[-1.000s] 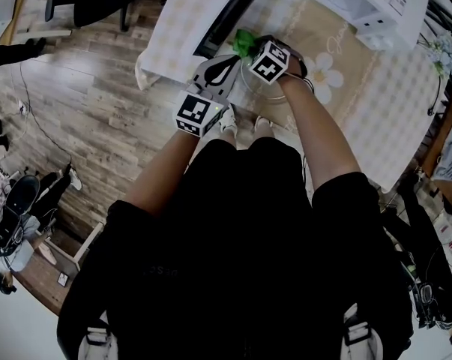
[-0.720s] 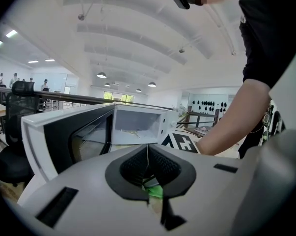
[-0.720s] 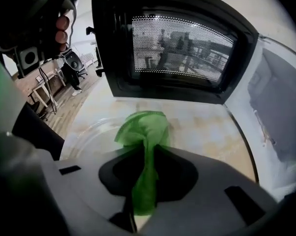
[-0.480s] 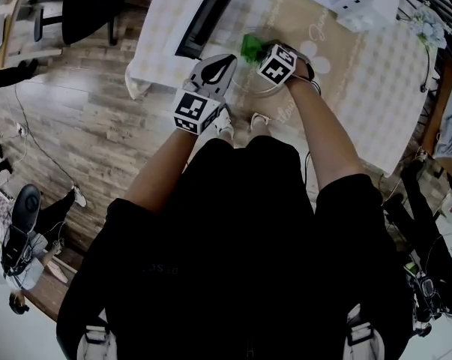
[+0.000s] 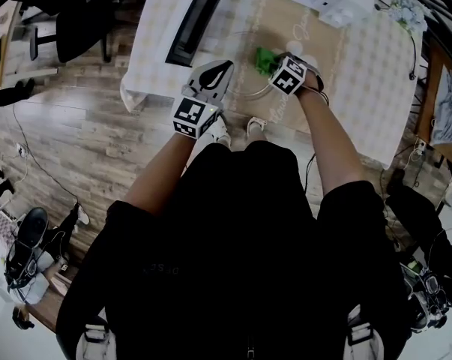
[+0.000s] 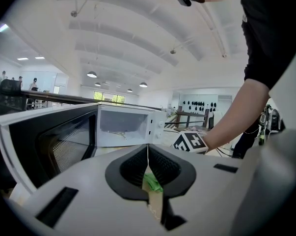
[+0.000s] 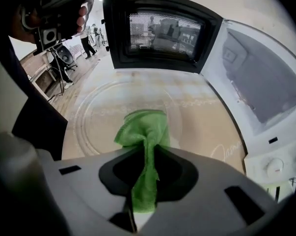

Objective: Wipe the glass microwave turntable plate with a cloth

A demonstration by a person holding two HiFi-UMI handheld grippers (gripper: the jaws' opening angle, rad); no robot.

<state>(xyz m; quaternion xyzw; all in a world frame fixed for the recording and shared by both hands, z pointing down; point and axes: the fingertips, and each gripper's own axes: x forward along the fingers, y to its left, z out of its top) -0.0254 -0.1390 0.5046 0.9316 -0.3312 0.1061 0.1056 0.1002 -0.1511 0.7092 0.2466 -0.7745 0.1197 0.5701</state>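
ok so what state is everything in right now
microwave door, swung wide open
microwave, cavity without its plate
glass turntable plate, lying flat outside the microwave
green cloth, bunched, resting on the plate
right gripper, shut on the green cloth
left gripper, shut, holding nothing

Bright, even indoor light; fisheye warping and dark corners at edges

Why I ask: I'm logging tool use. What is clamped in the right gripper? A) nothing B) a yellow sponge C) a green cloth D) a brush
C: in the right gripper view, the right gripper is shut on a green cloth, whose free end lies on the glass plate.
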